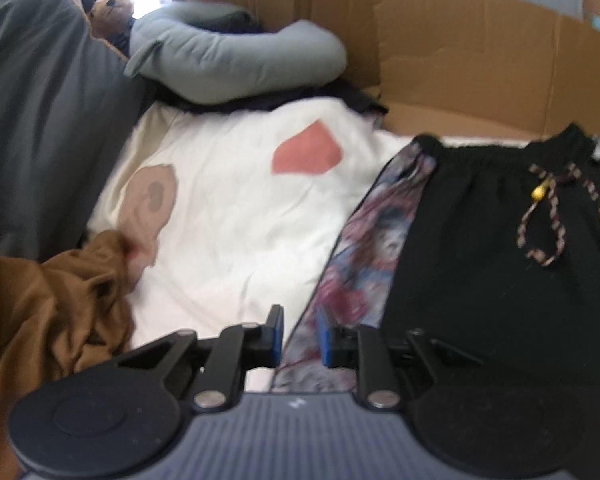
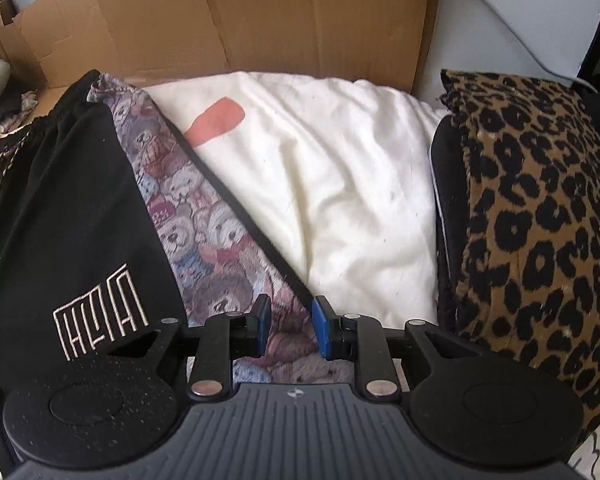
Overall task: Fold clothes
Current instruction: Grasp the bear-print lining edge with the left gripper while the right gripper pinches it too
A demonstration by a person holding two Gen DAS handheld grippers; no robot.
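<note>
Across the left wrist view, left to right, lie one crumpled rust-brown garment [image 1: 48, 300], one cream bedcover printed with a pink heart [image 1: 236, 216], and one pair of black shorts with teddy-bear-print side panels [image 1: 480, 248], tied by one braided drawstring with yellow beads [image 1: 540, 216]. Behind them sit one teddy bear in a navy cap [image 1: 108, 4], one grey curved pillow [image 1: 236, 68] and one brown cardboard box wall [image 1: 480, 56]. The left gripper [image 1: 300, 334] hangs with its two blue pads apart over the shorts' patterned edge, holding nothing. In the right wrist view, the shorts [image 2: 72, 208] lie left, one leopard-print cloth [image 2: 540, 216] right. The right gripper [image 2: 290, 326] is likewise parted, empty, over the bear panel.
</note>
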